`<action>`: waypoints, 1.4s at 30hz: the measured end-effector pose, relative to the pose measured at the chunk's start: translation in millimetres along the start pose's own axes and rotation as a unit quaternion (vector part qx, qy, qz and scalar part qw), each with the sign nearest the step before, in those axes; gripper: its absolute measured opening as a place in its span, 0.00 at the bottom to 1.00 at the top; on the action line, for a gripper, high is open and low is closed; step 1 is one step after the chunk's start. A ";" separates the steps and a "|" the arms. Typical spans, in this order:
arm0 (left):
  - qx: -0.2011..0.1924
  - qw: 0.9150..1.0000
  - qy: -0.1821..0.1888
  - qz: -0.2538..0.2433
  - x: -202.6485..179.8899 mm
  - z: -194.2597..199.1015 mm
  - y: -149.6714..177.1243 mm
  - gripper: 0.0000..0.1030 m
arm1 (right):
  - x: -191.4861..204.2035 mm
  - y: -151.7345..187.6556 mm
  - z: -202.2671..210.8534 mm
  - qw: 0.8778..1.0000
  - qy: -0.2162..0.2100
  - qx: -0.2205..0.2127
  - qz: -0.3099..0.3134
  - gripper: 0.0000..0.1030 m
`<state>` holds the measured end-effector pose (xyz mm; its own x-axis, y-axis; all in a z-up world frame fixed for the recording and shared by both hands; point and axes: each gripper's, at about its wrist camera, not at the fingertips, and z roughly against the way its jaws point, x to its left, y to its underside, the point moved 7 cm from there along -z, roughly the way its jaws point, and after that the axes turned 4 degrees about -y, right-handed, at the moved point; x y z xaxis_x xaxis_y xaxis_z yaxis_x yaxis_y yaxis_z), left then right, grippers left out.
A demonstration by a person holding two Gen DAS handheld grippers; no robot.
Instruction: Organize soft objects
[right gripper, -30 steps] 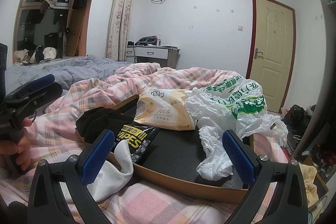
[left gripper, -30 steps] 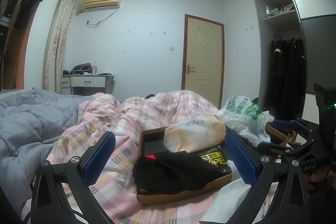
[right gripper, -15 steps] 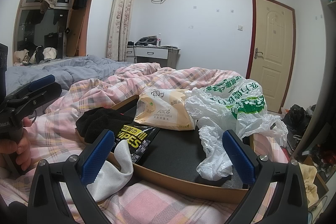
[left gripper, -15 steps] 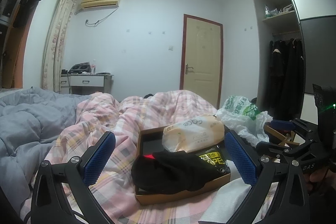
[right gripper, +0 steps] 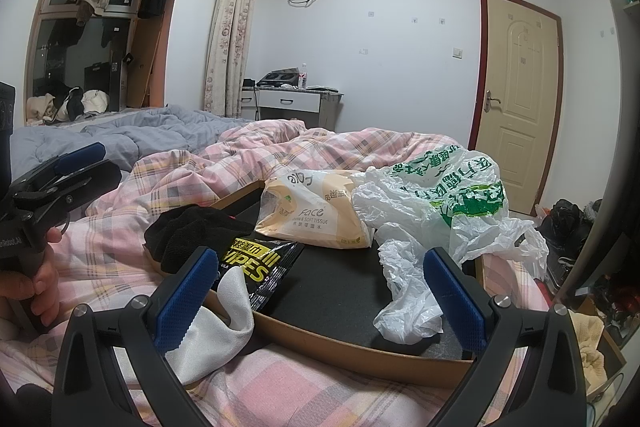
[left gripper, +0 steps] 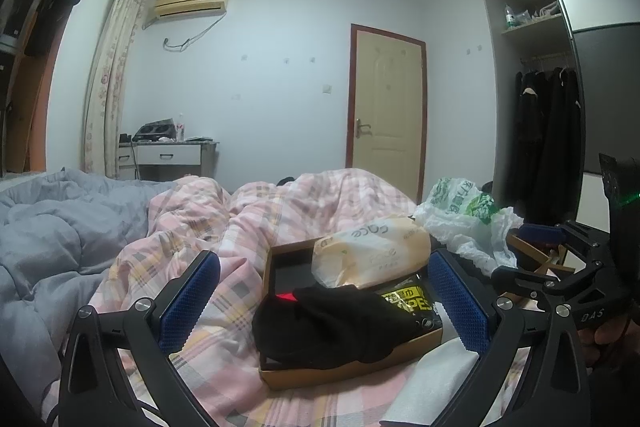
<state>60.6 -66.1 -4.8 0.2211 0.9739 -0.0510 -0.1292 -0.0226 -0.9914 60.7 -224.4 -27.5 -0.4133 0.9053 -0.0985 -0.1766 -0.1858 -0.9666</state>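
A shallow cardboard tray with a black floor lies on the pink plaid quilt. In it are a black sock, a black-and-yellow wipes pack, a beige tissue pack and a crumpled white plastic bag. A white cloth drapes over the tray's near edge. My left gripper stands open in front of the sock. My right gripper stands open before the tray, empty.
A grey duvet covers the bed's left side. A white desk, a closed door and a wardrobe with dark coats line the room. A person's hand holds the left gripper's handle. Clutter lies on the floor at right.
The left wrist view has dipped slightly toward the tray. The right gripper and the tray's contents have not moved.
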 end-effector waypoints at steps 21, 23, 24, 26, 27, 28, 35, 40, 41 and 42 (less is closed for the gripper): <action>0.002 1.000 0.006 -0.005 -0.5 1.1 -0.4 1.00 | -0.4 0.0 0.2 1.000 0.000 0.000 0.000 0.99; 0.001 1.000 0.004 -0.008 -1.1 1.3 -0.8 1.00 | -0.4 0.0 0.2 1.000 0.000 0.000 0.000 0.99; 0.001 1.000 0.002 -0.010 -2.0 0.7 -1.2 1.00 | -0.1 0.0 0.1 1.000 0.000 0.000 0.000 0.99; 0.000 1.000 0.002 -0.013 -3.3 0.9 -1.5 1.00 | -0.4 -0.1 0.3 1.000 0.000 0.000 0.000 0.99; 0.001 1.000 0.002 -0.013 -3.3 0.8 -1.4 1.00 | -0.4 -0.1 0.2 1.000 0.000 0.000 0.000 0.99; 0.001 1.000 0.002 -0.012 -3.2 0.8 -1.4 1.00 | -0.4 -0.1 0.3 1.000 0.000 0.000 0.000 0.99; 0.001 1.000 0.004 -0.007 -4.4 1.5 -1.2 1.00 | -0.4 -0.2 0.3 1.000 0.000 0.000 0.000 0.99; 0.000 1.000 0.007 -0.009 -4.1 1.6 -1.4 1.00 | -0.4 -0.2 0.3 1.000 0.000 0.000 0.000 0.99; 0.000 1.000 0.007 -0.009 -4.2 1.9 -1.4 1.00 | -0.2 -0.2 0.0 1.000 0.000 0.000 0.000 0.99; 0.000 1.000 0.009 -0.008 -4.0 1.8 -1.4 1.00 | -0.3 -0.2 0.2 1.000 0.000 0.000 0.000 0.99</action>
<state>58.1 -69.6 -3.1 0.2405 0.9700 -0.0364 -0.1251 -0.0062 -0.9921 60.7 -224.7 -27.2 -0.4136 0.9052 -0.0977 -0.1769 -0.1851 -0.9666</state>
